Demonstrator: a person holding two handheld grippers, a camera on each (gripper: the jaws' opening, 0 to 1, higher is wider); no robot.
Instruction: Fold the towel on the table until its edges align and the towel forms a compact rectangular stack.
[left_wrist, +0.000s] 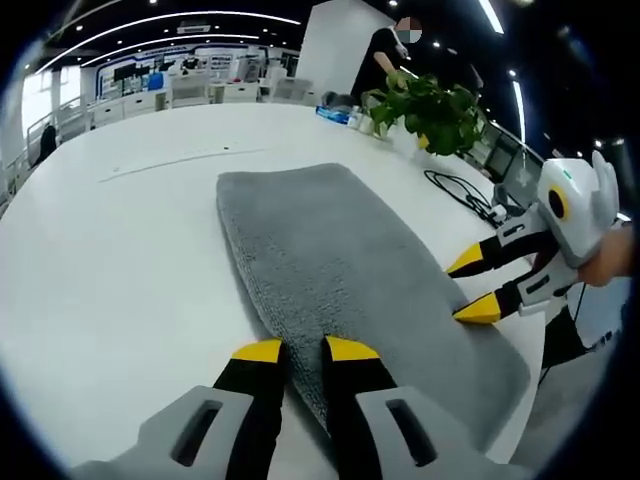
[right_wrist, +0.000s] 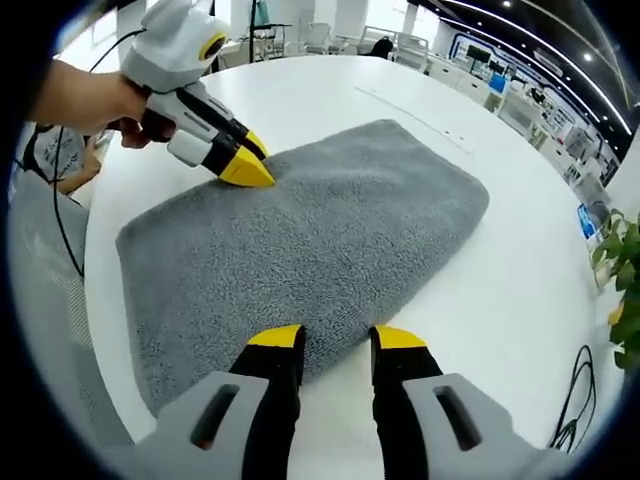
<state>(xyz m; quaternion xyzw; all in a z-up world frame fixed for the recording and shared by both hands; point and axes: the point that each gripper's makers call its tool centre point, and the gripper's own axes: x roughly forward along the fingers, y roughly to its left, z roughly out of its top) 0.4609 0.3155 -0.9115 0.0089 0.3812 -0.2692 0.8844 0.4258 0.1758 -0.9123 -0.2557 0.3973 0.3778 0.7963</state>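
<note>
Soft, limp grey towel (right_wrist: 310, 235) should drape easily, best pinched at its long edges where left gripper (left_wrist: 305, 350) and right gripper (right_wrist: 336, 338) wait, fingers spread

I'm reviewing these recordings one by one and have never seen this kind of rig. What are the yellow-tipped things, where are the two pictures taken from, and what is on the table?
No robot here: a person holds a hand tool in each hand, each ending in a two-jaw gripper with yellow tips. A camera rides on each tool and looks forward along its jaws.

In the left gripper view, the left gripper rises from the bottom, and the right gripper comes in from the right. The right gripper view looks from the opposite side: the right gripper is at the bottom, the left gripper comes in from the left.

On the round white table lies a grey fluffy towel. Both grippers are open at opposite long edges of it, holding nothing. A green potted plant stands further back.
</note>
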